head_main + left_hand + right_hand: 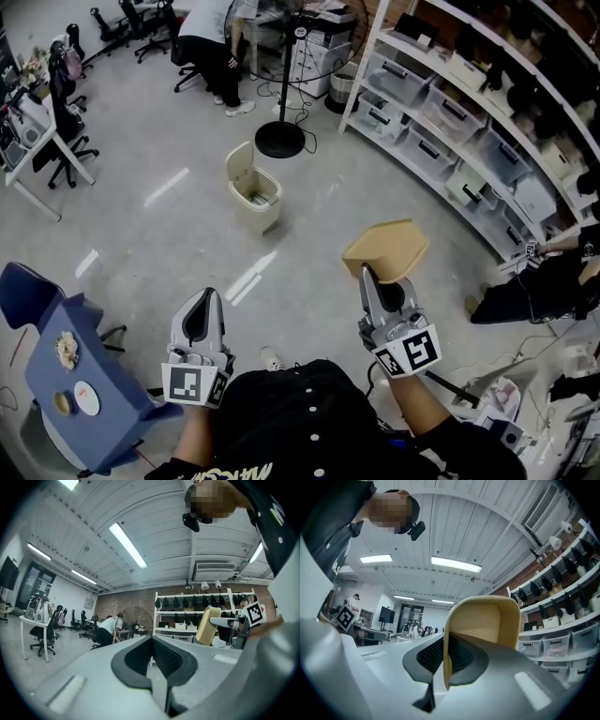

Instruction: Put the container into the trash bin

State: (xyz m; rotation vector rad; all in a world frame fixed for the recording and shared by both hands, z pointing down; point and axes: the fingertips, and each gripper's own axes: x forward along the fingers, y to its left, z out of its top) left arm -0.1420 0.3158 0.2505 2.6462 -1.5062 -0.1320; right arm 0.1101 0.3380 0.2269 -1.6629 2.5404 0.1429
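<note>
The right gripper (445, 641) was clamped on the rim of the container (483, 620), a tan, shallow, tray-like shell. One wall of it sat between the two jaws and the rest stuck out beyond the tips. In the head view it was held in the air, in front of the person (309, 412) and to the right, above bare floor (187, 244). The left gripper (152, 644) had its jaws together with nothing between them and hung idle at the near left.

The trash bin (255, 195) stood on the floor farther off and to the left of the container, well apart from it. Its lid (240, 161) was tipped up on the far-left side and the mouth was open, with something pale lying inside. Judged from this, the step in hand was the carry to the bin. It would go best by coming to the bin's near-right side, opposite the raised lid, so that the lid could not block the way in. The grip was on one edge only, so the container could swing or slip, and level, unhurried travel would suit. The container looked about as broad as the mouth, so turning it edge-down over the opening before parting the jaws seemed wise. The fan stand (279, 141) just beyond the bin called for some care
</note>
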